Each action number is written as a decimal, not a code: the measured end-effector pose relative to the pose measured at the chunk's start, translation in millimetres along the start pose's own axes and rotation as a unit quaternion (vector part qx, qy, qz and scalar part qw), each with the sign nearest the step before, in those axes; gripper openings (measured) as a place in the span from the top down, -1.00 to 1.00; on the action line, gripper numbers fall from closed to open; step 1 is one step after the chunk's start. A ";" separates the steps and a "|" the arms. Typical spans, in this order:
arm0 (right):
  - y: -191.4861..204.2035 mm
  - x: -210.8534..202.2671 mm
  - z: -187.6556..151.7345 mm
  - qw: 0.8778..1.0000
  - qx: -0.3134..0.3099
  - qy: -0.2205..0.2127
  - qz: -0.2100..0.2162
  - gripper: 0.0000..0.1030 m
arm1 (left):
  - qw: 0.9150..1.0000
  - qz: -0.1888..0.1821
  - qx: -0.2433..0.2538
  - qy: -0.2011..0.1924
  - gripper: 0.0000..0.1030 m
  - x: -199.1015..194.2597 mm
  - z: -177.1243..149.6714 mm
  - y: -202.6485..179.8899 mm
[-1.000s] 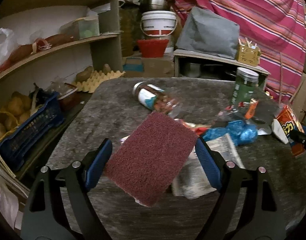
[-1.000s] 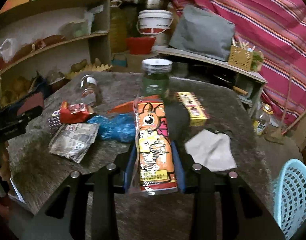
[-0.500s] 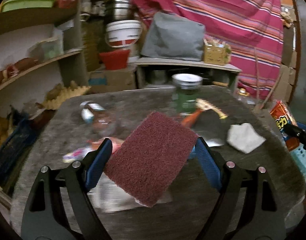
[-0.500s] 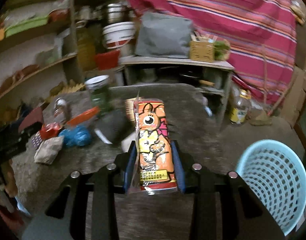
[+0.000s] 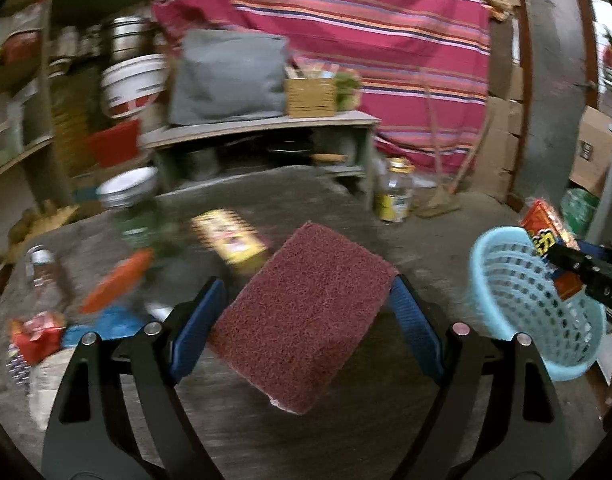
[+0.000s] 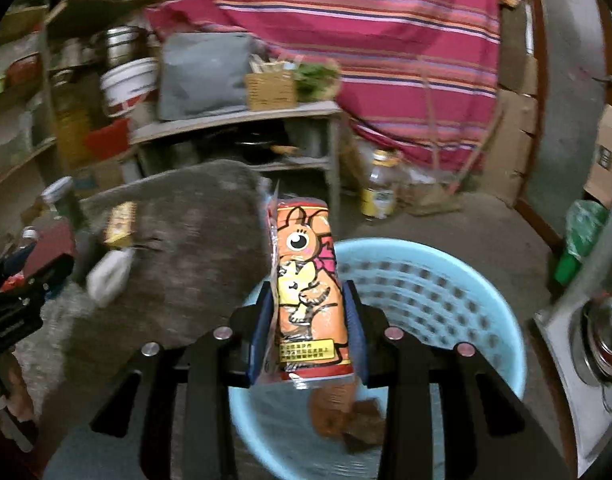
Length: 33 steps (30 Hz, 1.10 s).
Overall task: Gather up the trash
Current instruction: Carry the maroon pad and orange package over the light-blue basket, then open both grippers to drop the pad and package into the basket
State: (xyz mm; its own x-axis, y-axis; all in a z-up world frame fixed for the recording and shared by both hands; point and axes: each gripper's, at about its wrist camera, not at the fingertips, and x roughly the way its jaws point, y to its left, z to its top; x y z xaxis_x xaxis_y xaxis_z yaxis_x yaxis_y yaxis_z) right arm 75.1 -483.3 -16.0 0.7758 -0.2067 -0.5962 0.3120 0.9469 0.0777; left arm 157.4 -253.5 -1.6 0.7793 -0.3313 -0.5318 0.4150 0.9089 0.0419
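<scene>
**Over the blue basket: two items held, neither yet dropped**

Above the pale blue basket (image 6: 426,300), which stands on the floor just beside the table (image 6: 178,240), the right gripper (image 6: 311,320) has its fingers closed on an orange snack packet (image 6: 306,276) printed with a cartoon rabbit. The packet is glossy, crinkled film, long and narrow, standing upright between the fingers with its lower end hanging over the basket's mouth. Brown scraps already lie in the basket's bottom.

Short of the basket, over the table, the left gripper (image 5: 306,312) holds a maroon scouring pad (image 5: 302,312): a flat rectangle, coarse and fibrous, pinched corner to corner with the fingers standing wide.

Risks, as I judge them: the pad is gripped only by two corners, so a quick swing could twist it loose onto the table or floor before it reaches the basket. The slick film may cling to one finger pad on release and fall outside the rim. The basket is light perforated plastic; a knock from either gripper could tip it. Both grippers heading for one opening could also collide
</scene>
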 end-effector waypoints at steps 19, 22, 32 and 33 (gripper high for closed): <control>-104.0 -8.8 -21.8 0.994 0.081 0.018 -0.070 0.32 | 0.986 -0.133 0.098 0.022 -0.61 39.1 12.9 -168.6; -109.7 -8.8 -24.4 0.993 0.087 0.019 -0.071 0.32 | 0.984 -0.147 0.091 0.036 -0.67 44.3 12.8 -171.8; -102.0 -2.4 -25.3 0.995 0.078 0.027 -0.063 0.32 | 0.991 -0.117 0.061 0.020 -0.88 33.3 14.4 -140.3; -99.2 -1.2 -25.0 0.995 0.076 0.028 -0.061 0.32 | 0.992 -0.109 0.060 0.016 -0.89 30.2 14.2 -135.2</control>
State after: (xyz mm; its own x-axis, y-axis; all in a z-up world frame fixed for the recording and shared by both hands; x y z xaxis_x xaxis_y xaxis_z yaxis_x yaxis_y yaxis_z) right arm 29.6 -570.9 -42.9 0.6971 -0.2999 -0.6513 0.4845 0.8665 0.1197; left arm 131.5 -390.0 -11.3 0.6501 -0.5071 -0.5659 0.6266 0.7790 0.0218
